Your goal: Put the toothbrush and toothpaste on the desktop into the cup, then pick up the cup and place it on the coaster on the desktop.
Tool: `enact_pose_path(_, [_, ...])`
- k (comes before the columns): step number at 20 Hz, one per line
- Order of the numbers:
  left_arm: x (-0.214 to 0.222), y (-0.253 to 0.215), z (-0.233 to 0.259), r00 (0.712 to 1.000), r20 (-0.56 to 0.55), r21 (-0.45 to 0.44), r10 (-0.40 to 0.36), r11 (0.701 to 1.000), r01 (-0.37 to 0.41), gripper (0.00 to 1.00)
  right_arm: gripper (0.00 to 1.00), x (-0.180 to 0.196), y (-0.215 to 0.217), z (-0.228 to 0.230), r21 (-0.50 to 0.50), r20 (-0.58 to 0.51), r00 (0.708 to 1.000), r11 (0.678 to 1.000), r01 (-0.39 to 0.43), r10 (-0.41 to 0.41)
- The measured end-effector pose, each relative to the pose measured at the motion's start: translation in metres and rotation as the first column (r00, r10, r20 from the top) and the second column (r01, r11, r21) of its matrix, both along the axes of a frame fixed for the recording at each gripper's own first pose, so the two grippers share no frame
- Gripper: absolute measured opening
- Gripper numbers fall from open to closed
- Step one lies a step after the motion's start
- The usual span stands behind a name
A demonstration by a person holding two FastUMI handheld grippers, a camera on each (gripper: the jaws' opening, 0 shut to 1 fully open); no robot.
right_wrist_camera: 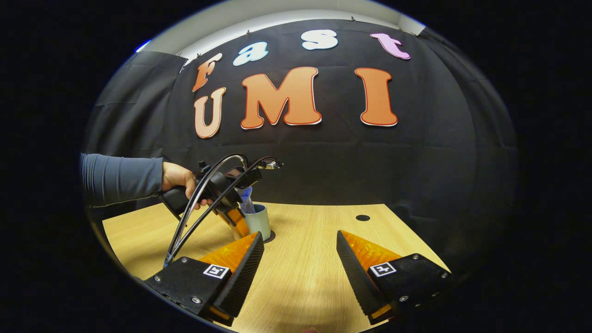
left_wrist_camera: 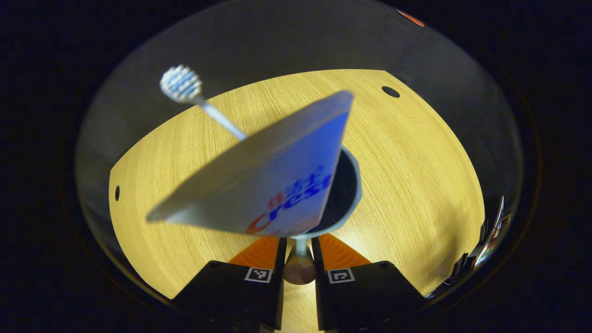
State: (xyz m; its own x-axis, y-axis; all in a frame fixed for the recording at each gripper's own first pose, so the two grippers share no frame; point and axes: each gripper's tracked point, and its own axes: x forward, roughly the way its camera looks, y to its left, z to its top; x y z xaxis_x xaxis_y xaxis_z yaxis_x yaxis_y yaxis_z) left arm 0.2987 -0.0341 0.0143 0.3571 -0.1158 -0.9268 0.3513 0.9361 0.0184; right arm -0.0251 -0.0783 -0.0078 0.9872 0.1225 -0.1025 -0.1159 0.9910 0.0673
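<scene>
Toothpaste (left_wrist_camera: pixel 273 185) and toothbrush (left_wrist_camera: pixel 181 84) standing in cup (left_wrist_camera: pixel 350 194). Left gripper (left_wrist_camera: pixel 299 252) pinching cup rim (right_wrist_camera: pixel 255 209). Right gripper (right_wrist_camera: pixel 299 259) hanging open over desktop (right_wrist_camera: pixel 305 273).

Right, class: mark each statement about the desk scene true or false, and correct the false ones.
1. The toothbrush stands in the cup, bristles up. True.
2. The toothpaste lies flat on the desktop. False: the toothpaste stands in the cup beside the toothbrush.
3. The right gripper is open, with nothing between its fingers. True.
4. The right gripper is the one at the cup. False: the left gripper, held by a hand, is at the cup, and the right gripper is well back from it.
5. The cup lies tipped on its side. False: the right gripper view shows it upright on the desktop.
</scene>
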Motion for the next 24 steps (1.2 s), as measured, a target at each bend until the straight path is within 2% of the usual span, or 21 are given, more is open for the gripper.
enact_pose_path(1, [0.007, 0.001, 0.007, 0.999, 0.034, 0.003, -0.006, 1.0, 0.006, 0.37, 0.95, 0.0, 0.0, -0.001, 0.001, -0.003, 1.0, 1.0, 0.001, -0.001])
enact_pose_path(3, [0.017, 0.001, 0.019, 0.997, 0.08, -0.001, -0.014, 1.0, 0.014, 0.77, 0.95, 0.001, 0.002, -0.001, 0.004, -0.005, 1.0, 1.0, -0.002, 0.002])
enact_pose_path(4, [0.018, 0.005, 0.026, 0.994, 0.105, -0.011, -0.024, 1.0, 0.025, 0.89, 0.95, 0.001, 0.004, -0.001, 0.004, -0.004, 1.0, 1.0, -0.003, 0.003])
enact_pose_path(6, [0.023, 0.013, 0.028, 0.983, 0.18, -0.016, -0.031, 0.999, 0.034, 1.0, 0.95, 0.004, 0.008, 0.003, 0.004, 0.001, 1.0, 1.0, -0.003, 0.003])
enact_pose_path(9, [0.016, 0.017, 0.055, 0.95, 0.313, -0.044, -0.01, 0.999, 0.025, 1.0, 0.95, 0.008, 0.02, 0.018, 0.004, 0.037, 0.999, 1.0, -0.004, 0.004])
enact_pose_path(12, [0.003, 0.028, 0.075, 0.888, 0.458, -0.08, 0.031, 0.997, 0.007, 1.0, 0.95, 0.013, 0.031, 0.032, -0.001, 0.087, 0.996, 1.0, 0.01, -0.009])
enact_pose_path(15, [-0.014, 0.037, 0.096, 0.826, 0.558, -0.115, 0.078, 0.993, -0.016, 1.0, 0.95, 0.02, 0.047, 0.044, -0.003, 0.115, 0.993, 1.0, 0.007, -0.007])
enact_pose_path(16, [-0.02, 0.044, 0.106, 0.792, 0.603, -0.117, 0.093, 0.993, -0.027, 1.0, 0.95, 0.022, 0.051, 0.046, -0.004, 0.123, 0.992, 1.0, 0.005, -0.005])
enact_pose_path(18, [-0.024, 0.061, 0.132, 0.702, 0.701, -0.117, 0.123, 0.992, -0.056, 1.0, 0.94, 0.025, 0.059, 0.049, -0.019, 0.132, 0.991, 1.0, 0.012, -0.009])
enact_pose_path(19, [-0.026, 0.065, 0.14, 0.67, 0.729, -0.14, 0.142, 0.989, -0.057, 1.0, 0.94, 0.028, 0.059, 0.05, -0.032, 0.14, 0.99, 0.999, 0.034, -0.03])
enact_pose_path(20, [-0.032, 0.064, 0.139, 0.661, 0.734, -0.165, 0.155, 0.985, -0.048, 1.0, 0.95, 0.029, 0.061, 0.053, -0.037, 0.152, 0.988, 0.998, 0.043, -0.037])
enact_pose_path(22, [-0.037, 0.074, 0.146, 0.614, 0.768, -0.183, 0.182, 0.981, -0.062, 0.99, 0.95, 0.029, 0.076, 0.056, -0.035, 0.159, 0.987, 0.999, 0.025, -0.019])
enact_pose_path(24, [-0.049, 0.085, 0.161, 0.541, 0.818, -0.177, 0.196, 0.98, -0.088, 1.0, 0.95, 0.029, 0.089, 0.059, -0.036, 0.165, 0.986, 0.999, 0.009, -0.003])
